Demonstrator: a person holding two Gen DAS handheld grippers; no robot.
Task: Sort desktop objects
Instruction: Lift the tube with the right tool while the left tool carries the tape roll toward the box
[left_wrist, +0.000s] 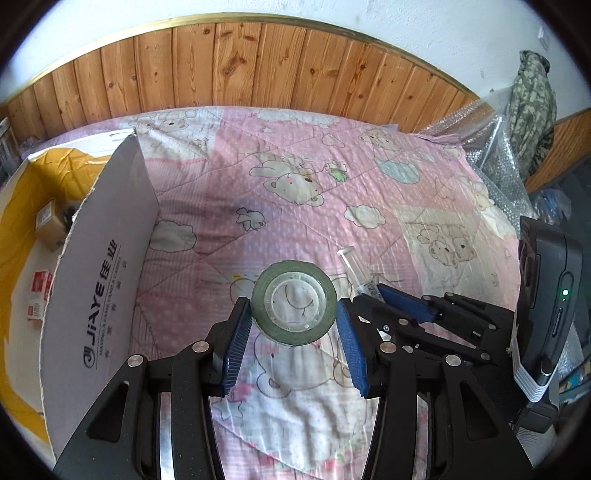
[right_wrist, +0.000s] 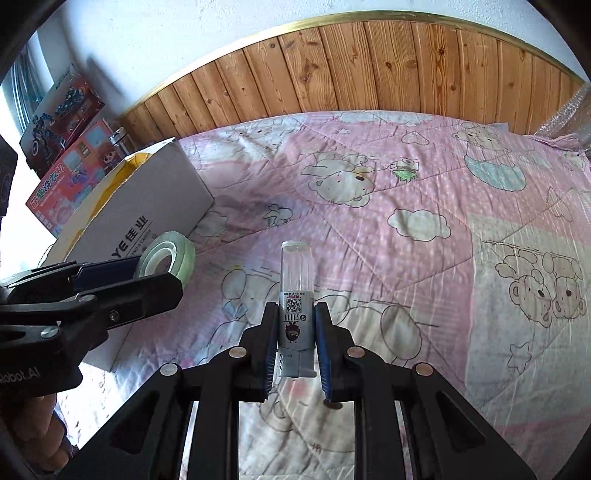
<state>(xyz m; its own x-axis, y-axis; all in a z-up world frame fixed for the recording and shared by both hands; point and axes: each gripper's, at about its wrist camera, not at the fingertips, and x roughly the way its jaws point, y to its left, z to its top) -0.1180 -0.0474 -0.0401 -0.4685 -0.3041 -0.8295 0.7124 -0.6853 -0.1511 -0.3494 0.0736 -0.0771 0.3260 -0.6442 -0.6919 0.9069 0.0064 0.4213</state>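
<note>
My left gripper (left_wrist: 294, 314) is shut on a roll of green tape (left_wrist: 294, 302) with a clear core, held flat above the pink quilt. It also shows in the right wrist view (right_wrist: 165, 259), just beside the white cardboard box (right_wrist: 147, 206). My right gripper (right_wrist: 295, 325) is shut on a small grey box with a clear top and a QR label (right_wrist: 297, 314), held above the quilt. In the left wrist view the right gripper (left_wrist: 391, 299) sits just right of the tape, with the box's clear end (left_wrist: 349, 260) poking out.
The open white cardboard box (left_wrist: 107, 258) with yellow lining stands on the left and holds small cartons (left_wrist: 48, 218). The pink bear-print quilt (left_wrist: 332, 184) covers the surface. Wood panelling runs behind. Toy boxes (right_wrist: 70, 147) lean at the far left; bubble wrap (left_wrist: 491, 155) lies on the right.
</note>
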